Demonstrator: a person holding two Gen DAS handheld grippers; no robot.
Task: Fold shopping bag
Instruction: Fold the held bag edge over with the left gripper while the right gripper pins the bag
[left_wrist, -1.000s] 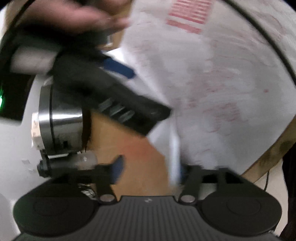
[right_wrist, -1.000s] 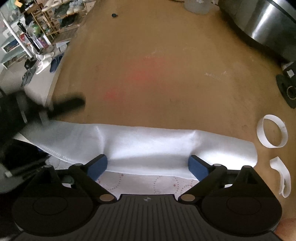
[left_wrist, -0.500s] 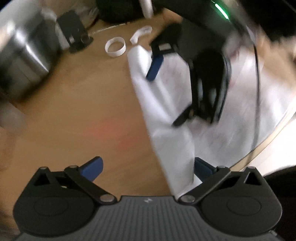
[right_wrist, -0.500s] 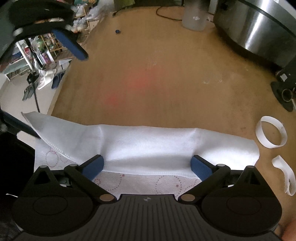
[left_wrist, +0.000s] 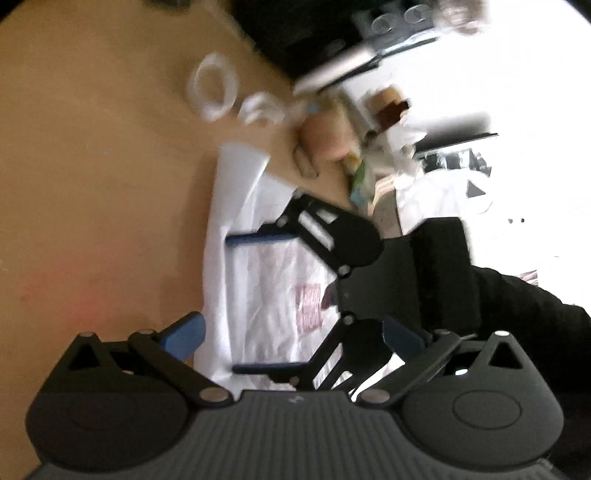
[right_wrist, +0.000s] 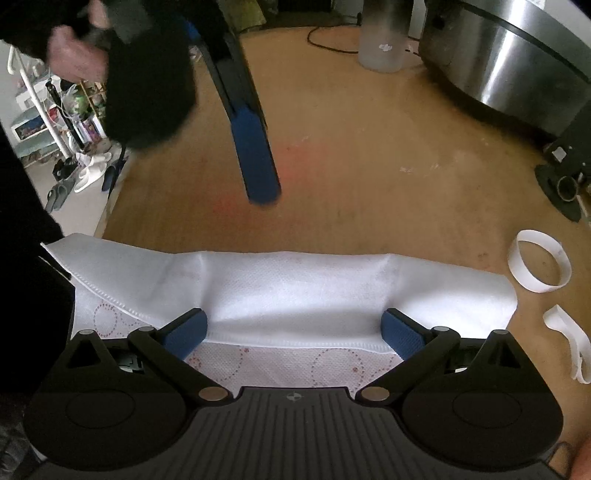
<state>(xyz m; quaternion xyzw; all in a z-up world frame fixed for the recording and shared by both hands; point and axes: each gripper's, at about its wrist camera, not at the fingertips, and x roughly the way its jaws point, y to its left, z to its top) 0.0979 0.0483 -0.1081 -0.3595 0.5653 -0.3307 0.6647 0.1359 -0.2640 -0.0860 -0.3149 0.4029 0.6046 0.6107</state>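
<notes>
Wooden tabletop (right_wrist: 369, 166) holds white loops (right_wrist: 539, 264) beside the bag (right_wrist: 295, 288); both grippers (right_wrist: 293, 330) gape, empty.

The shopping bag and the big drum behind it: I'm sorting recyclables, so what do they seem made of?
Shopping bag: probably non-woven fabric, white and matte; a dimpled embossed texture and a stitched hem show, with red dotted circles printed on it.
Drum: looks like brushed stainless steel, given its streaky reflections and dark rim band.
</notes>
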